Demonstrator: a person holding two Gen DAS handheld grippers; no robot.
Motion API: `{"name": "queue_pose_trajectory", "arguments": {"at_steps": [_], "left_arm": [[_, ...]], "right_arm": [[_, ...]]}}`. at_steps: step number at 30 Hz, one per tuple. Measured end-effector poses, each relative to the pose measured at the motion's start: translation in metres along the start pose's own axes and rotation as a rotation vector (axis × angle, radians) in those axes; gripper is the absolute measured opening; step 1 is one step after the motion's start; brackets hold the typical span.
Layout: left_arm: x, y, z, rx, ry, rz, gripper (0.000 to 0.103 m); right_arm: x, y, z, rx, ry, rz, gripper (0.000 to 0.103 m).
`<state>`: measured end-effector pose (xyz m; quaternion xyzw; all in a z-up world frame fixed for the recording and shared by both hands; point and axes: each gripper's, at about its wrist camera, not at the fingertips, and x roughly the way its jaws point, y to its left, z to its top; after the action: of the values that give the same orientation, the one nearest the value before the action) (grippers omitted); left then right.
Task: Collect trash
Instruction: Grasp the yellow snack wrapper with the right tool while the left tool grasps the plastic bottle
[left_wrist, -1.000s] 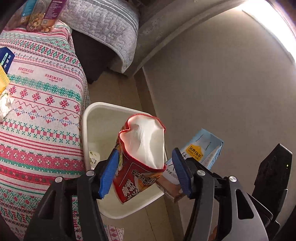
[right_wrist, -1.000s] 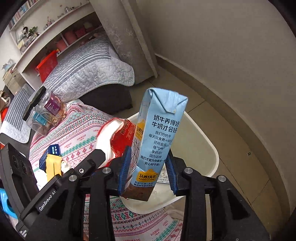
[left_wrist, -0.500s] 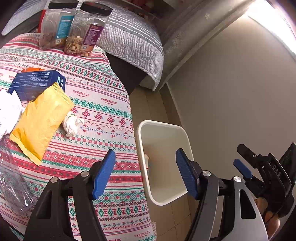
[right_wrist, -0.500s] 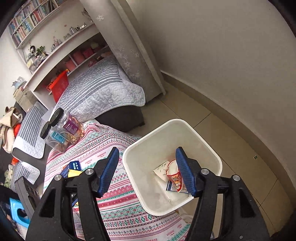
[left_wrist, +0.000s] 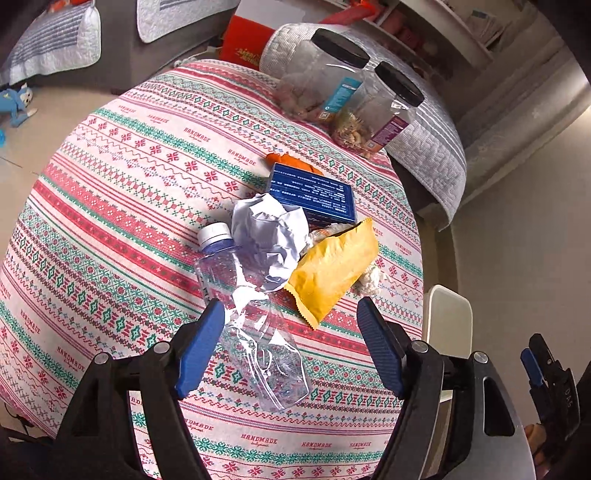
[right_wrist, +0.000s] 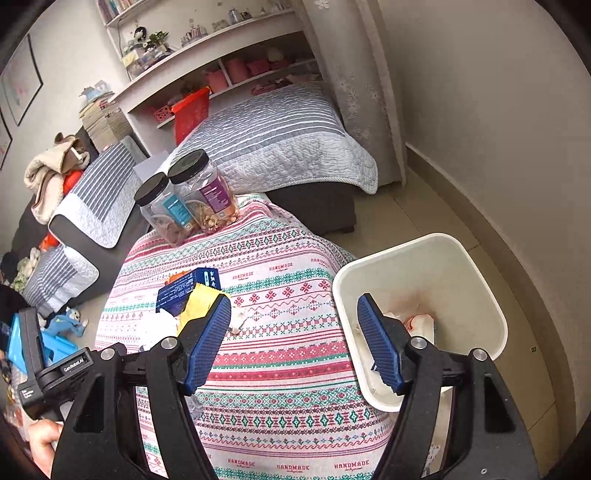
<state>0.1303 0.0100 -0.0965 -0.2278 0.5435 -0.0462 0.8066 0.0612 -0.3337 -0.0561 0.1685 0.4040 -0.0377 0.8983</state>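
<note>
My left gripper (left_wrist: 290, 347) is open and empty, just above a crushed clear plastic bottle (left_wrist: 255, 321) on the patterned tablecloth (left_wrist: 110, 206). Beside the bottle lie crumpled white paper (left_wrist: 271, 232), a yellow snack bag (left_wrist: 332, 269), a blue box (left_wrist: 314, 194), a small paper wad (left_wrist: 369, 278) and an orange scrap (left_wrist: 288, 160). My right gripper (right_wrist: 293, 341) is open and empty above the table edge, next to the white trash bin (right_wrist: 476, 280). A red wrapper (right_wrist: 417, 321) lies in the bin. The blue box (right_wrist: 184, 288) and yellow bag (right_wrist: 199, 306) show here too.
Two clear jars with black lids (left_wrist: 347, 96) stand at the table's far edge; they also show in the right wrist view (right_wrist: 184, 195). A grey striped bed (right_wrist: 277, 136) and shelves (right_wrist: 207, 70) lie behind. The bin's rim (left_wrist: 448, 317) sits right of the table on the floor.
Both grippers let go of the red snack bag and the milk carton over the bin. They have swung back from the bin to the table, and the left one now hovers over the bottle.
</note>
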Motion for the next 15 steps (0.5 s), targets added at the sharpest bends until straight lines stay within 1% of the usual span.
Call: {"name": "queue_pose_trajectory", "arguments": {"at_steps": [2,4,7,9,13,14,15], "left_arm": [[0.009,0.015,-0.005,-0.049,0.02,-0.007,0.074],[0.028,0.023,-0.01,-0.091,0.062,-0.017,0.074],[0.052,0.028,-0.022,-0.11,0.121,-0.029,0.074],[0.065,0.032,-0.028,-0.134,0.131,-0.014,0.074],[0.078,0.041,-0.03,-0.188,0.119,-0.04,0.073],[0.079,0.043,-0.029,-0.198,0.104,-0.051,0.071],[0.079,0.044,-0.028,-0.205,0.09,-0.067,0.059]], "right_arm": [[0.005,0.016,-0.004,-0.049,0.019,0.013,0.068],[0.009,0.03,-0.009,-0.096,0.035,0.017,0.068],[0.014,0.047,-0.016,-0.162,0.054,0.012,0.069],[0.019,0.054,-0.02,-0.185,0.067,0.015,0.07],[0.03,0.068,-0.026,-0.21,0.099,0.025,0.074],[0.034,0.07,-0.027,-0.215,0.11,0.027,0.074],[0.038,0.072,-0.029,-0.215,0.122,0.031,0.074]]}}
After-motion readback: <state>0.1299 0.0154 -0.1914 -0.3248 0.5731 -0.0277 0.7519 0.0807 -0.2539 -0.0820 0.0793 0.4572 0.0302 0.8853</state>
